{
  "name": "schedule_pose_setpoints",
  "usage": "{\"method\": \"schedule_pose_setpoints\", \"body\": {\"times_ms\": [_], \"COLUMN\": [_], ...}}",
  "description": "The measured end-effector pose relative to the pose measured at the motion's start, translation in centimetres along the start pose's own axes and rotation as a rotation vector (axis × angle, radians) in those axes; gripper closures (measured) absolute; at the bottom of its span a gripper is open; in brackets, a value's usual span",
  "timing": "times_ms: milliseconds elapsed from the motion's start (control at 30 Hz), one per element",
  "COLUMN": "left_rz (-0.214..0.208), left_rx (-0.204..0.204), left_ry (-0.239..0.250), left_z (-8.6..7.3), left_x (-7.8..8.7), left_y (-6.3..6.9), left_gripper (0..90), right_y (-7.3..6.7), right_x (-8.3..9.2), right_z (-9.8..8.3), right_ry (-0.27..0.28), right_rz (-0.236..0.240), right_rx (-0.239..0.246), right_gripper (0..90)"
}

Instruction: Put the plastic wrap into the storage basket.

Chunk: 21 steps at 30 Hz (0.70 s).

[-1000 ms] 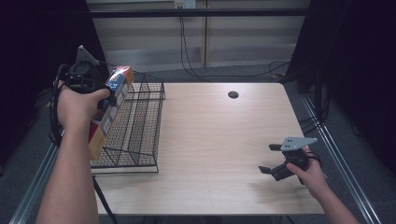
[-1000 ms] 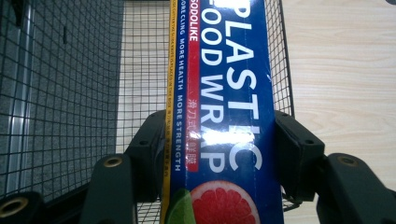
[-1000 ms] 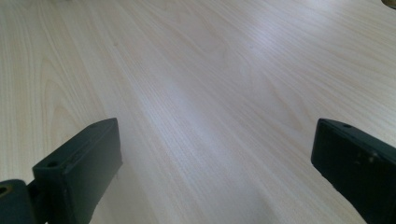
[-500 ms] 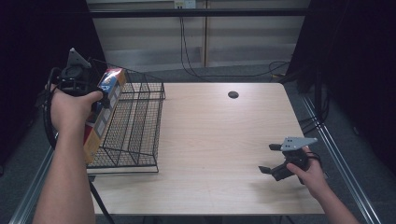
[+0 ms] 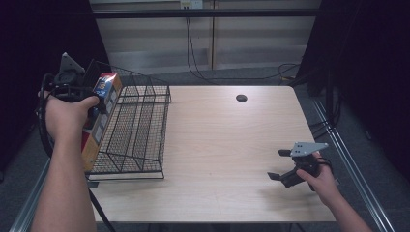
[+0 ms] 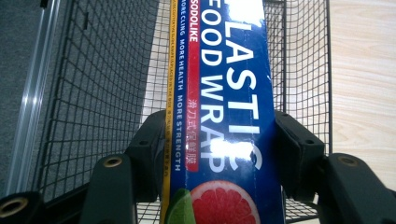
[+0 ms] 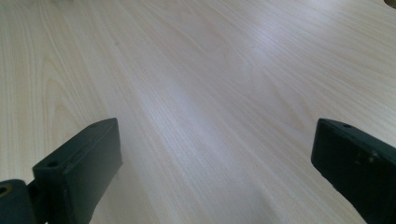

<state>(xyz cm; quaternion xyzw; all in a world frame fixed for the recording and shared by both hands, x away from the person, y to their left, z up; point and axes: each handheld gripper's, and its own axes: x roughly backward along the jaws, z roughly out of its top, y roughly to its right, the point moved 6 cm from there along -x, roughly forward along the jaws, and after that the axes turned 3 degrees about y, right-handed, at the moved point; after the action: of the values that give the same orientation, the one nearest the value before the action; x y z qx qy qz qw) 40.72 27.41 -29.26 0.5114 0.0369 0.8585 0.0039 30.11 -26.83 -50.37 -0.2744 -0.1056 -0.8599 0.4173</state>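
A long box of plastic food wrap (image 5: 99, 121) is being held by the left gripper (image 5: 92, 104) at the left edge of the scene, tilted, with its lower end hanging beside the left wall of the black wire basket (image 5: 140, 130). In the left gripper view the jaws are seen clamping the blue box (image 6: 224, 116) on both sides, with the basket mesh (image 6: 93, 93) lying behind it. The step in hand is judged to be the carrying of the box along the basket's left side, either into it or away from it; which cannot be told. If the box is being stowed, it will have to be lifted over the rim and lowered along the basket's length before the jaws are spread.

To the right, the right gripper (image 5: 285, 166) is being rested low on the bare tabletop (image 5: 232, 145), its jaws standing wide with nothing between them.

Against the frame a second ago, the box is being carried further left and slightly lower, past the basket's left wall, while the right gripper is being kept where it was.
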Motion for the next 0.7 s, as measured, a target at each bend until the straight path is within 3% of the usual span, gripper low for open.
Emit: {"method": "schedule_pose_setpoints", "body": {"times_ms": [700], "left_rz": [0.029], "left_rx": [0.032], "left_ry": [-0.031], "left_z": [-0.4], "left_x": [-2.6], "left_y": [-0.8], "left_gripper": [42.9], "right_y": [-0.1], "right_x": [-0.2], "right_z": [-0.1], "right_ry": [-0.005], "right_rz": [0.004], "right_rx": [0.001], "right_gripper": [1.6]}}
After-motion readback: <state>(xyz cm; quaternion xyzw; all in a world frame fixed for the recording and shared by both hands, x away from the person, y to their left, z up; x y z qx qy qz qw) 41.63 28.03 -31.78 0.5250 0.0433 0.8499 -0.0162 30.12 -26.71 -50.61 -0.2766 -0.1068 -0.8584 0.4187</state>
